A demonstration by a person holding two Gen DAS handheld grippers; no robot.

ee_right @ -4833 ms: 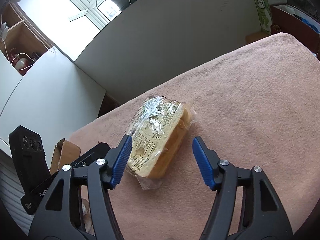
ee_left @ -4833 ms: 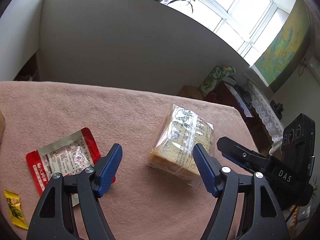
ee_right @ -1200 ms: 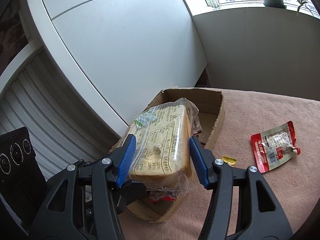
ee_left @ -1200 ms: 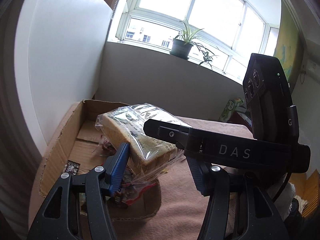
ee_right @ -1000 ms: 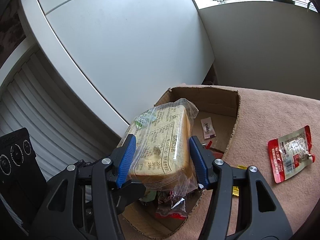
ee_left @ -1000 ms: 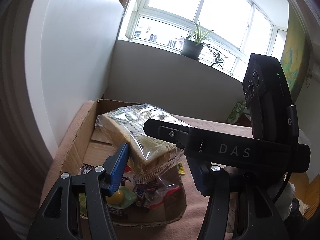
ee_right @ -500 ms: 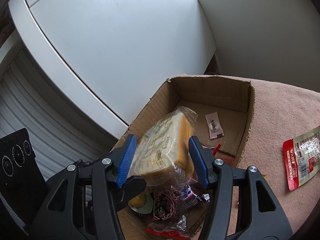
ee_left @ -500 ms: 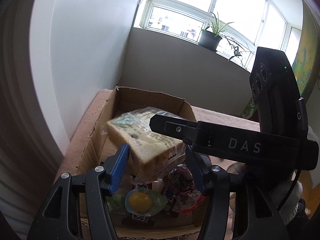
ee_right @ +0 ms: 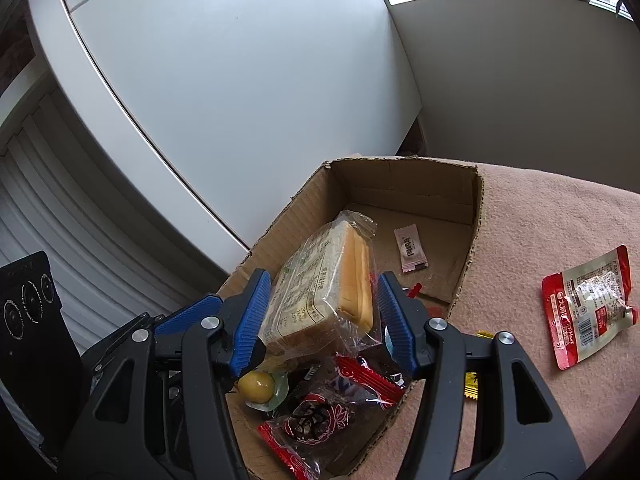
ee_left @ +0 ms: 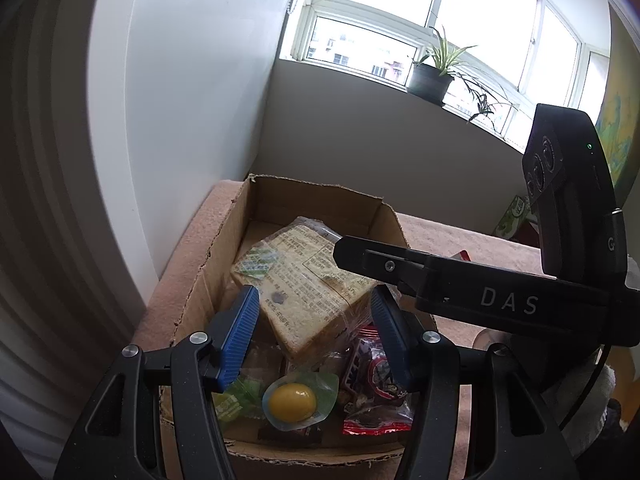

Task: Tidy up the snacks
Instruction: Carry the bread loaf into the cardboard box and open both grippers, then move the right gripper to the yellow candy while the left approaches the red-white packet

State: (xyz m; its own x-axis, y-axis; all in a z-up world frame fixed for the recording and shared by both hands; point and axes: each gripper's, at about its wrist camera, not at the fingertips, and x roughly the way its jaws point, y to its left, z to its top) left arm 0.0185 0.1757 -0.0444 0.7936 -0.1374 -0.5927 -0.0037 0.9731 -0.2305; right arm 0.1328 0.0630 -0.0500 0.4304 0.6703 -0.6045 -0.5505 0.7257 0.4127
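Observation:
A bagged loaf of sliced bread (ee_left: 304, 280) lies tilted inside the open cardboard box (ee_left: 316, 196), resting on other snacks; it also shows in the right wrist view (ee_right: 324, 292). My left gripper (ee_left: 314, 336) is open, its blue pads a little apart from the loaf's sides. My right gripper (ee_right: 320, 318) is open astride the loaf, pads just off the bag. The box (ee_right: 476, 208) stands on the pink cloth. A red snack pouch (ee_right: 588, 304) and a small yellow candy (ee_right: 472, 386) lie on the cloth right of the box.
The box holds a yellow jelly cup (ee_left: 292, 402), red wrapped snacks (ee_right: 332, 412), a green packet (ee_left: 232, 400) and a small white sachet (ee_right: 410, 250). A white wall panel (ee_right: 240, 100) stands close behind the box. A potted plant (ee_left: 432, 76) sits on the windowsill.
Both grippers carried the loaf from the cloth over the box, lowered it onto the snacks inside, and opened off it. The loaf now rests in the box.

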